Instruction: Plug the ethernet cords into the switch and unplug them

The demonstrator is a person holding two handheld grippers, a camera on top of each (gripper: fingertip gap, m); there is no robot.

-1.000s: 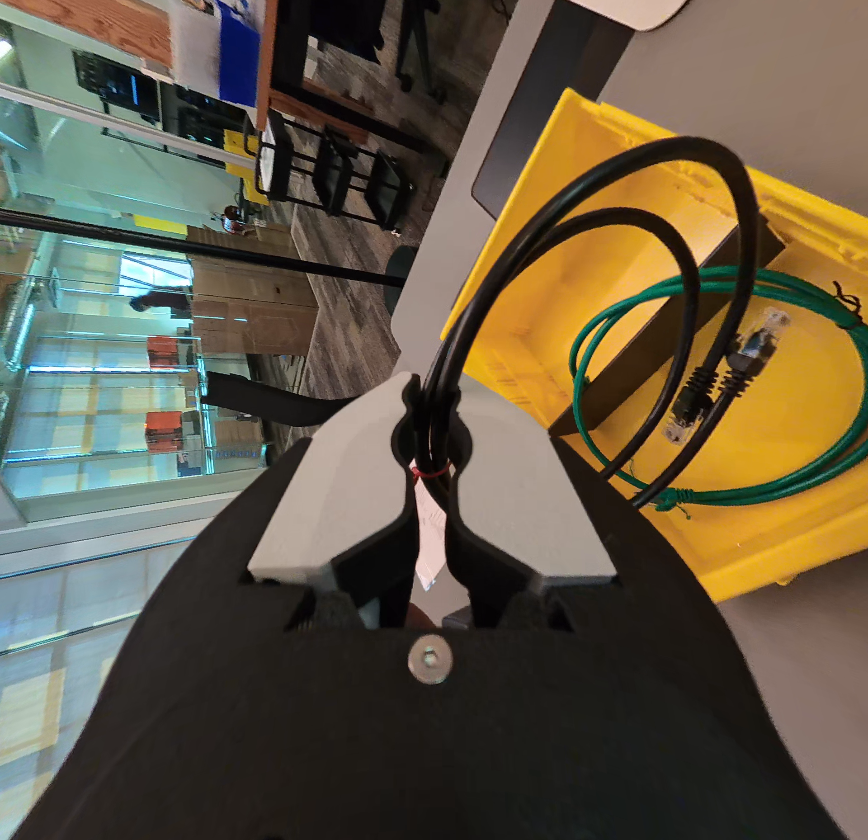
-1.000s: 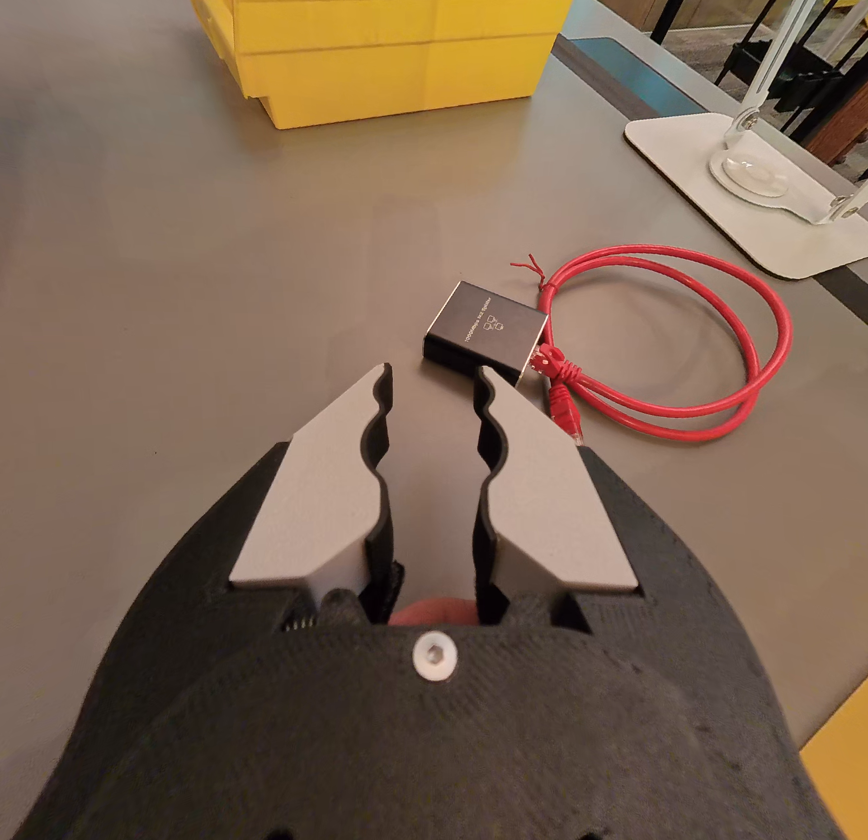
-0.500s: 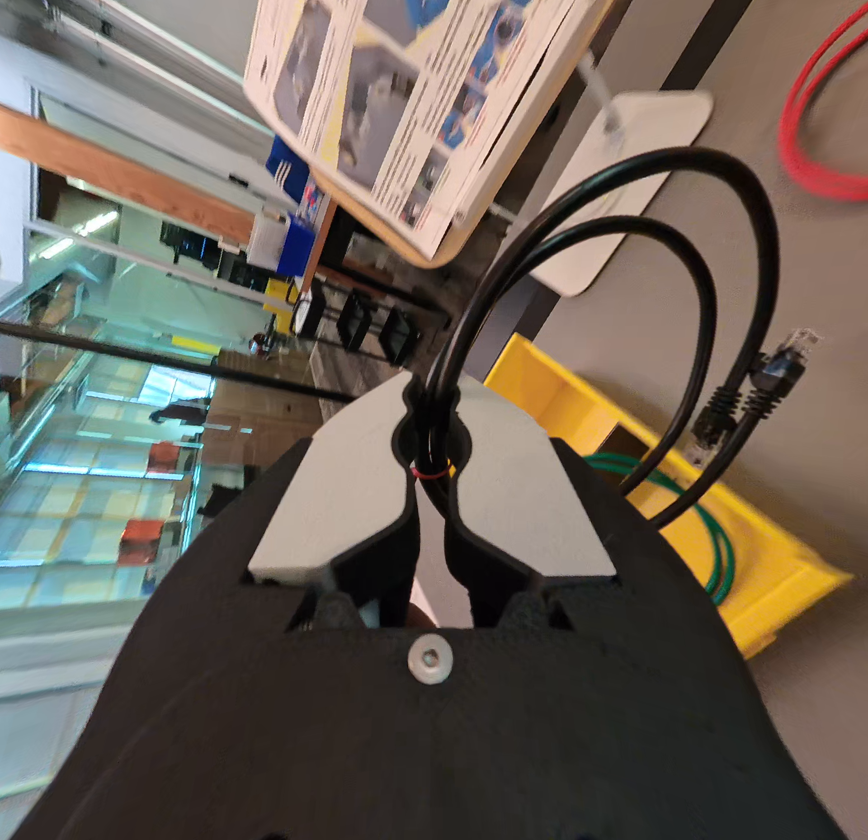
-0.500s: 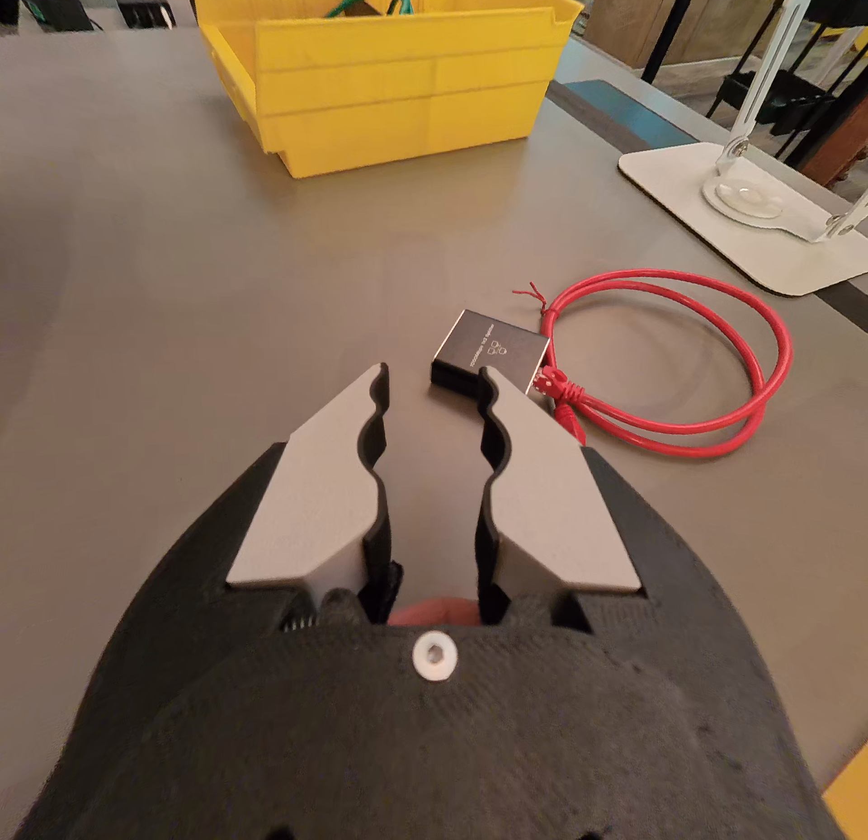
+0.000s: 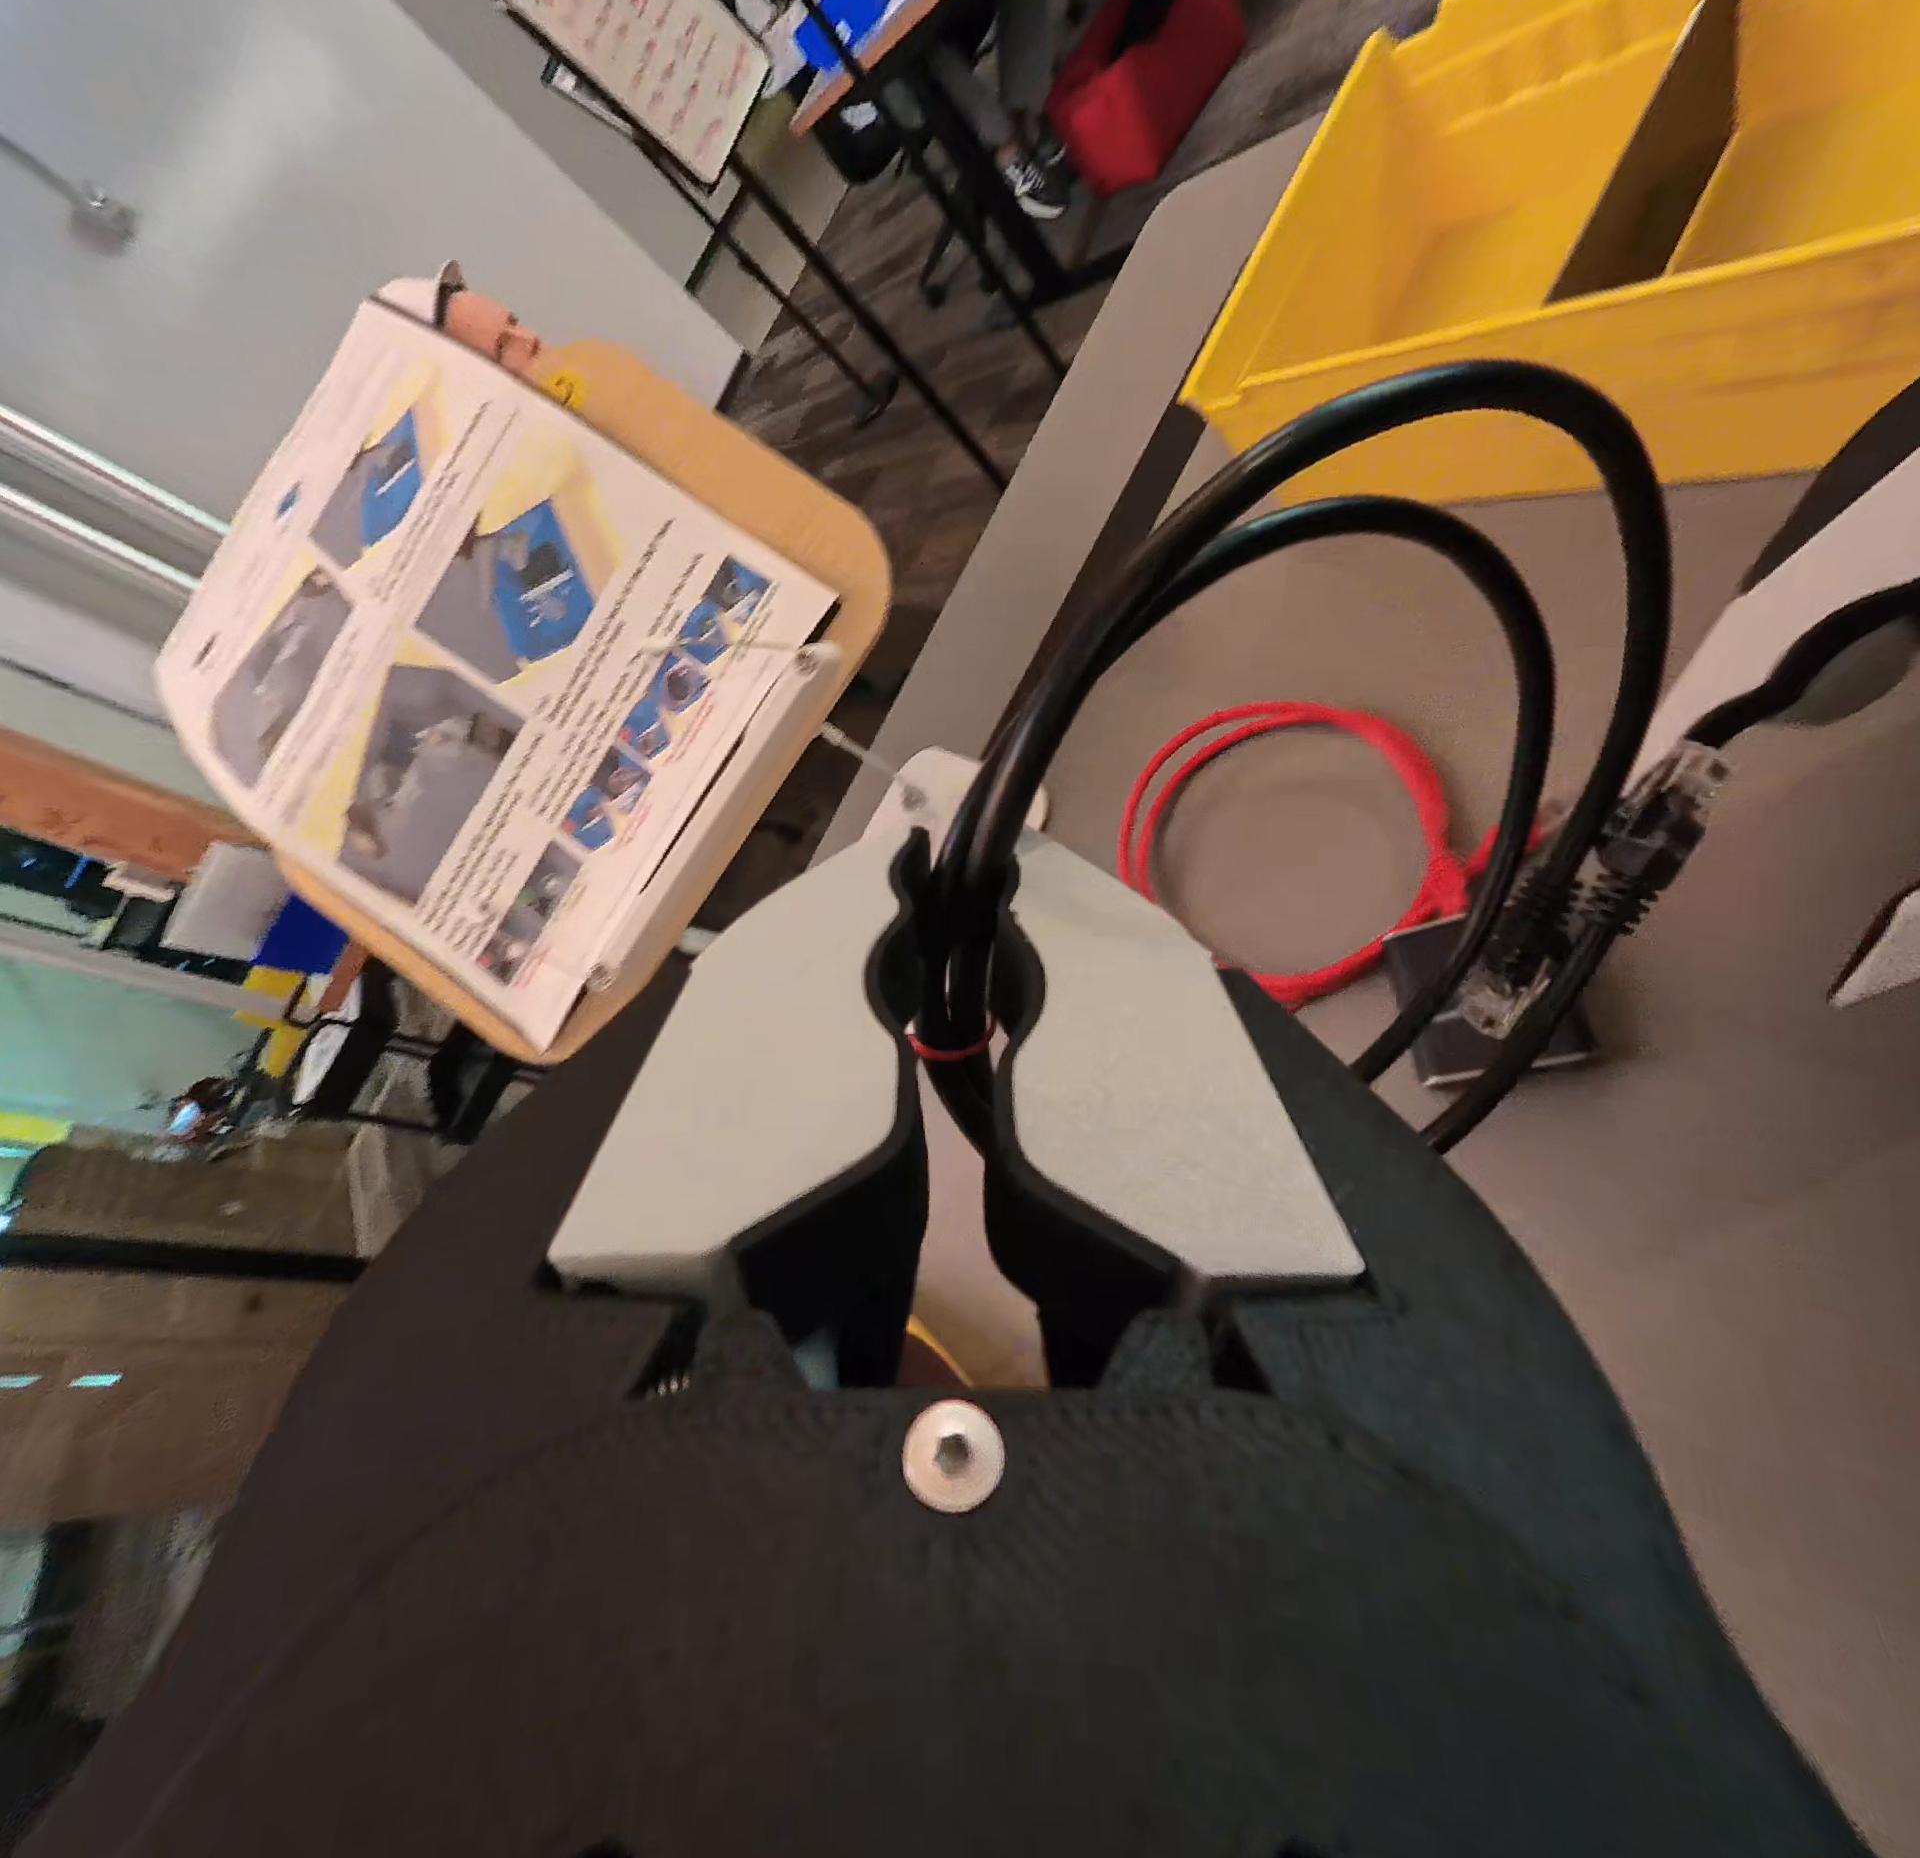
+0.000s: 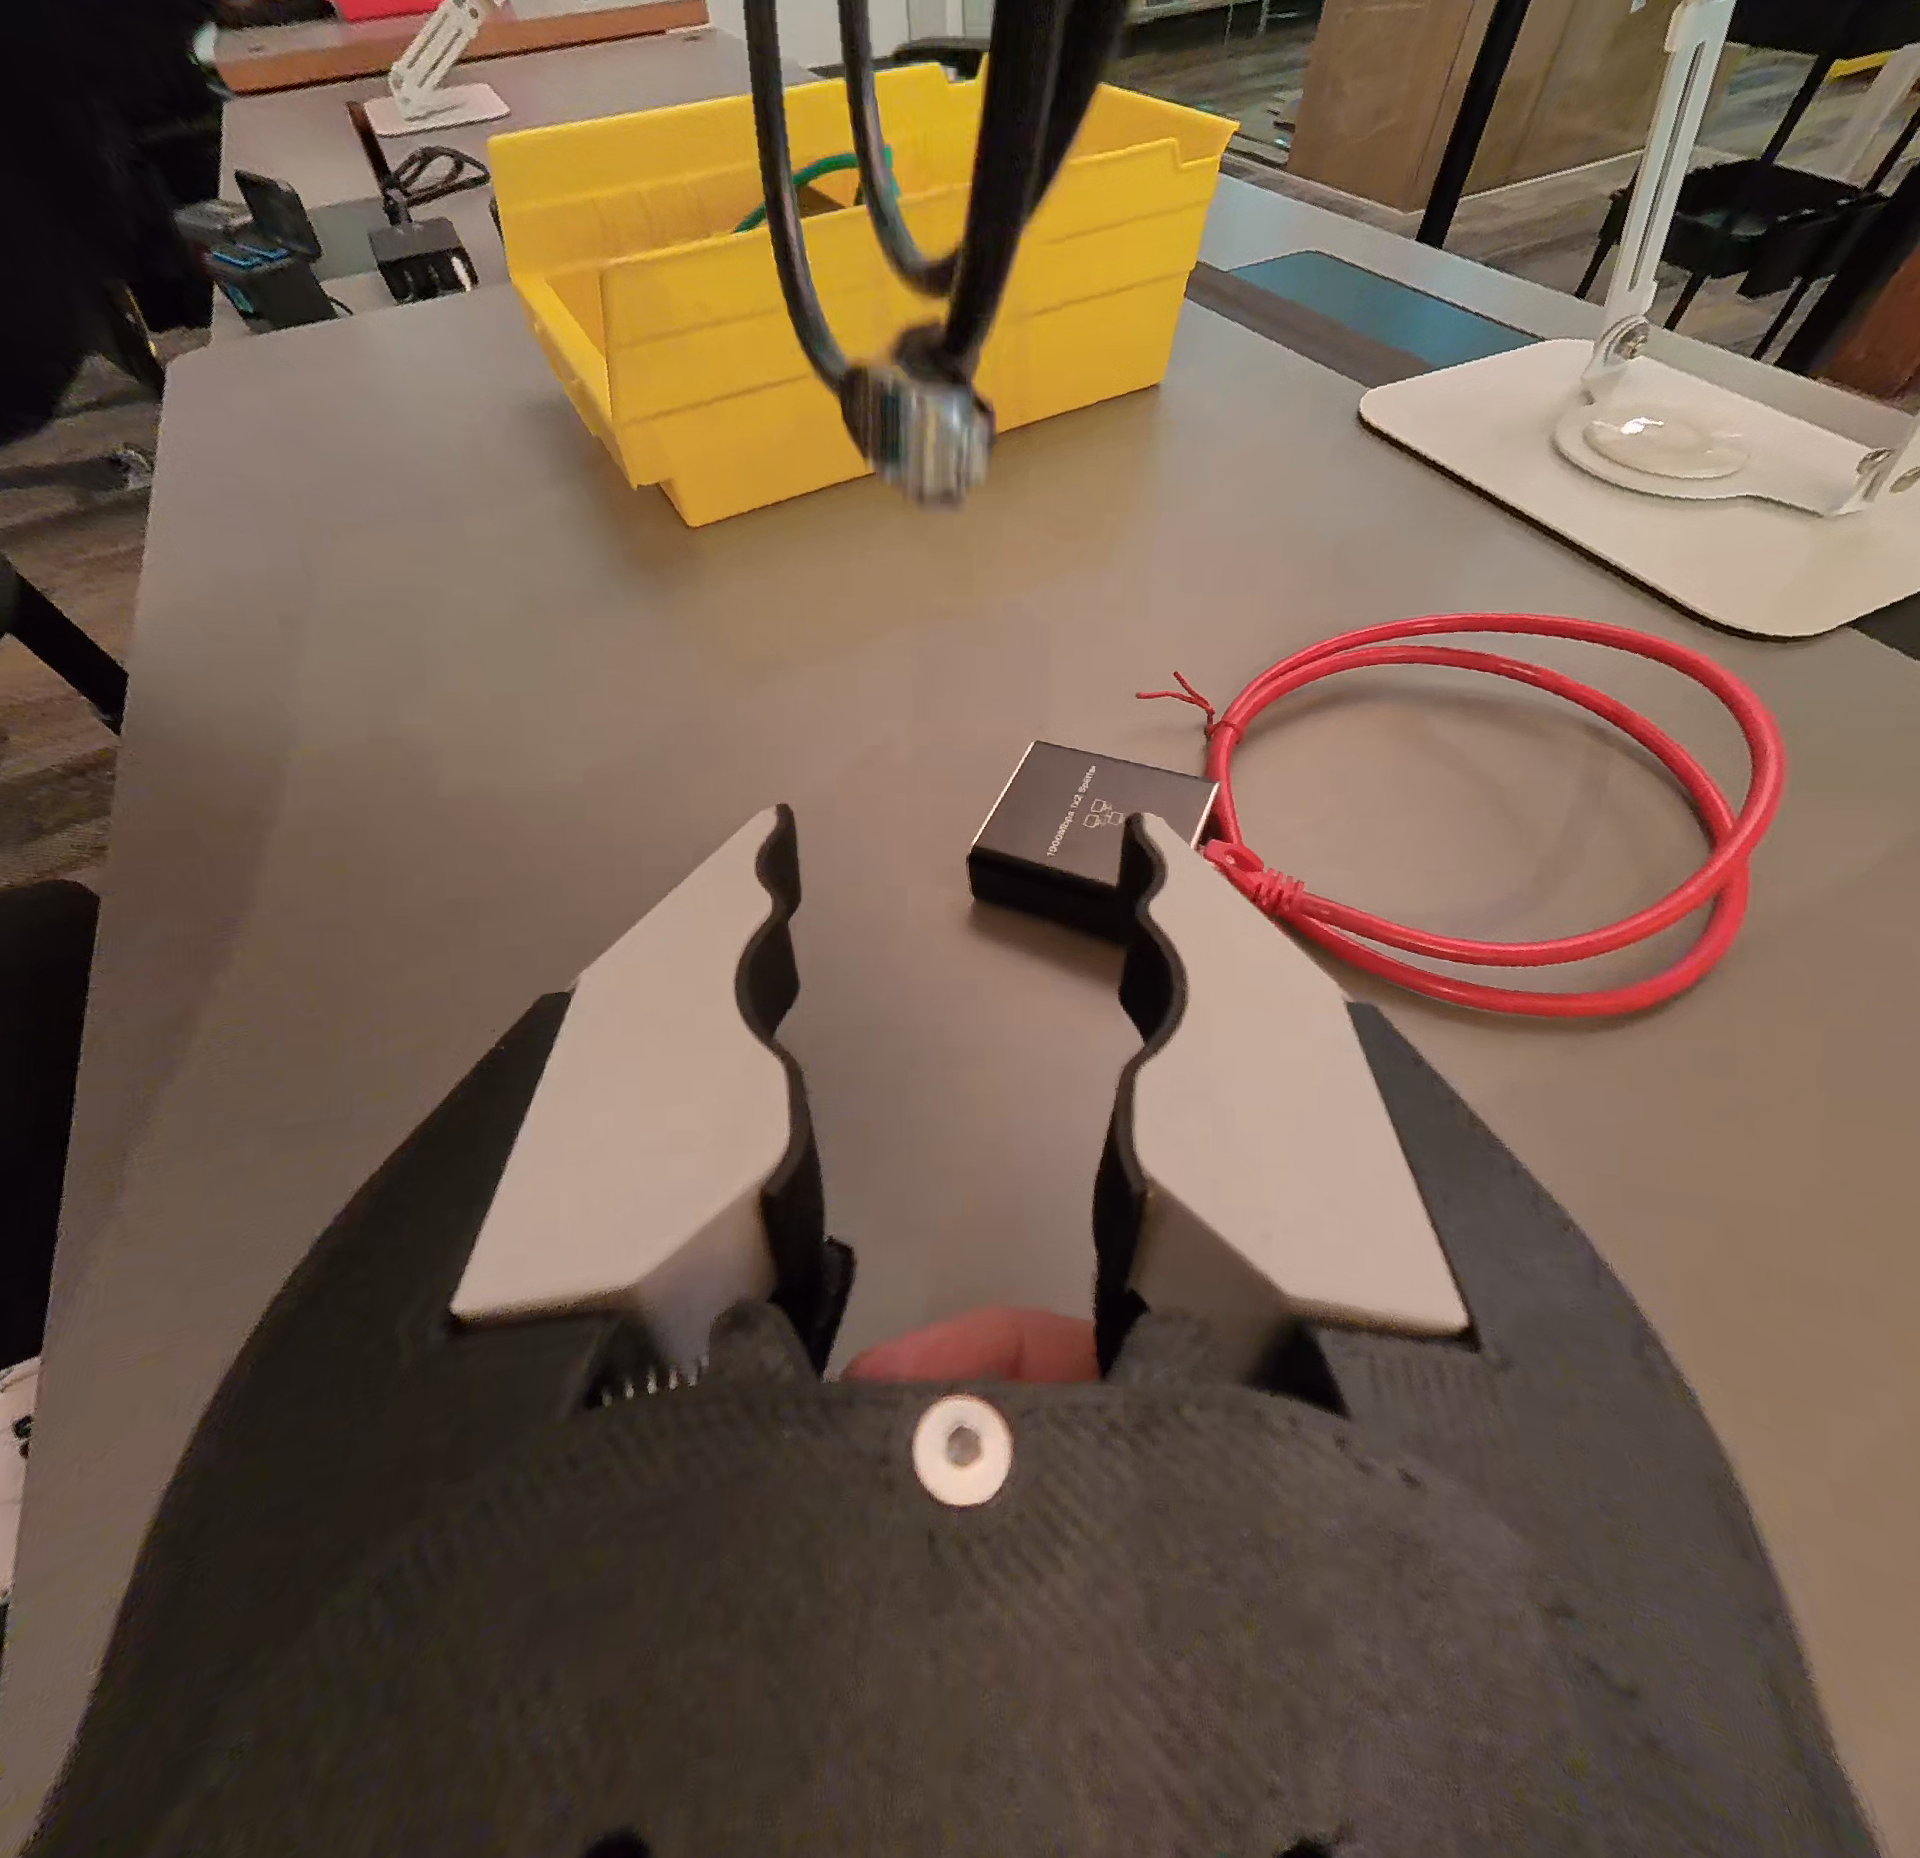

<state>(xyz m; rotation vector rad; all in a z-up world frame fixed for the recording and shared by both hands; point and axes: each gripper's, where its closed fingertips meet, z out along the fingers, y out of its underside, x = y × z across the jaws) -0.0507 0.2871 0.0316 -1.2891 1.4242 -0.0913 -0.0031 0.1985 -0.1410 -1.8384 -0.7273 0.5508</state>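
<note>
My left gripper (image 5: 951, 873) is shut on a coiled black ethernet cord (image 5: 1538, 665) tied with a red band and holds it in the air. The cord's two plugs (image 5: 1590, 894) hang above the small black switch (image 5: 1455, 1039). In the right wrist view the plugs (image 6: 920, 437) dangle over the table ahead of my right gripper (image 6: 961, 832), which is open and empty just above the table. The switch (image 6: 1070, 821) lies by its right fingertip. A coiled red ethernet cord (image 6: 1558, 977) lies against the switch's right side and also shows in the left wrist view (image 5: 1288, 759).
A yellow bin (image 6: 1091, 281) with a green cord (image 6: 821, 172) inside stands at the table's far side. A white stand base (image 6: 1558, 489) sits at the right, and its board holds a printed sheet (image 5: 499, 645). The right gripper's finger (image 5: 1787, 665) shows in the left wrist view. My right fingertips sit around 20 cm from my left ones. My right gripper is the nearer one to the switch (image 6: 1070, 821): about 7 cm, against 25 cm.
My left gripper has carried the black cord from over the yellow bin to above the switch. My right gripper has opened wider and pulled back a little.
</note>
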